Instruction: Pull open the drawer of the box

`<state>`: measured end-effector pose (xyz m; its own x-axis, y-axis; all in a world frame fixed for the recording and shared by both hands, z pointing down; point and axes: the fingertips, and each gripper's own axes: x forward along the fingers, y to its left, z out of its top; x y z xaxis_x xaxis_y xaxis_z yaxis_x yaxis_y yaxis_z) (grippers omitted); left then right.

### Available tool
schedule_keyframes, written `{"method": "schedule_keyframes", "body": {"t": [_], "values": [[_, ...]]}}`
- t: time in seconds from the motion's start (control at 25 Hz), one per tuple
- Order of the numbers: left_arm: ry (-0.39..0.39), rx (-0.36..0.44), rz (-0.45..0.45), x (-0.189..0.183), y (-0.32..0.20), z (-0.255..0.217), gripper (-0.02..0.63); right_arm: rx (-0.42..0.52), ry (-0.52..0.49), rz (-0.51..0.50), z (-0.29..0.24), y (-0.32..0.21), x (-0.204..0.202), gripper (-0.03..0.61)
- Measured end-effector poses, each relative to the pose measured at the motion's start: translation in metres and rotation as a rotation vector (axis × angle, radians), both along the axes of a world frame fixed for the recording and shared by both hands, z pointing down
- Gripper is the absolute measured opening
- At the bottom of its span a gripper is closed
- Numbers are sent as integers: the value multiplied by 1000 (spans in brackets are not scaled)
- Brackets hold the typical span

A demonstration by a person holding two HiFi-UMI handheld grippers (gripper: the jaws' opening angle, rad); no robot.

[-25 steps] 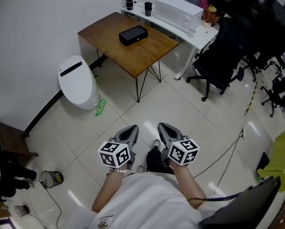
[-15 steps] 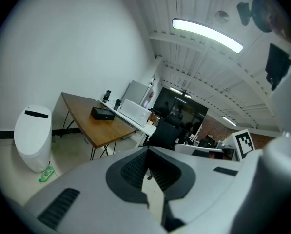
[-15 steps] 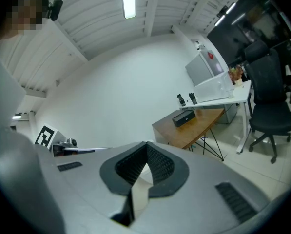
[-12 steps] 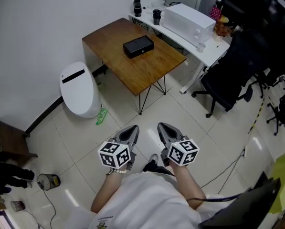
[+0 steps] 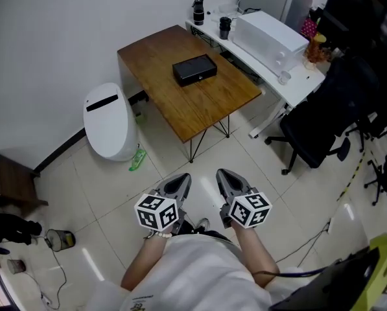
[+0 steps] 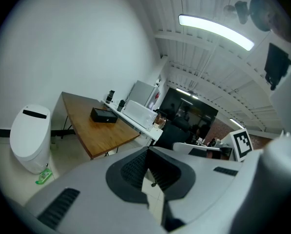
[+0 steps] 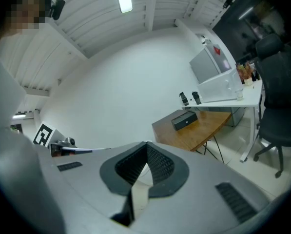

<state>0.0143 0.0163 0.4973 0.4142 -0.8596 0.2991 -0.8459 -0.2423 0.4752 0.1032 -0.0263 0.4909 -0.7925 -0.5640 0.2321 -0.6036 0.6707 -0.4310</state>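
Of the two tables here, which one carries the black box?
The brown wooden table, nearer the person; the black box lies on its top. The white desk behind it holds a white appliance instead.

No text, brand or number can be read; the small print on the shirt [image 5: 199, 274] is too blurred.

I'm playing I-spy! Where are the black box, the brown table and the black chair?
black box [image 5: 194, 70], head view, on its top.
brown table [image 5: 209, 109], head view, on bare wood near the front corner.
black chair [image 5: 323, 125], head view, on its seat.
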Motion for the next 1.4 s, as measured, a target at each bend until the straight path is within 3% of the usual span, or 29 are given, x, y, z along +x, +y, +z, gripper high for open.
{"method": "schedule_keyframes", "body": {"t": [0.28,0.84,1.4], "values": [[-14,-38,-12,-15,-39,13,3,-7,11,-25,10,-36,-21,-12],[5,-40,64,-58,-171,20,3,-9,44,55,6,-160,-62,-12],[35,-45,135,-121,-261,27,3,24,148,95,15,-257,-137,-5]]}}
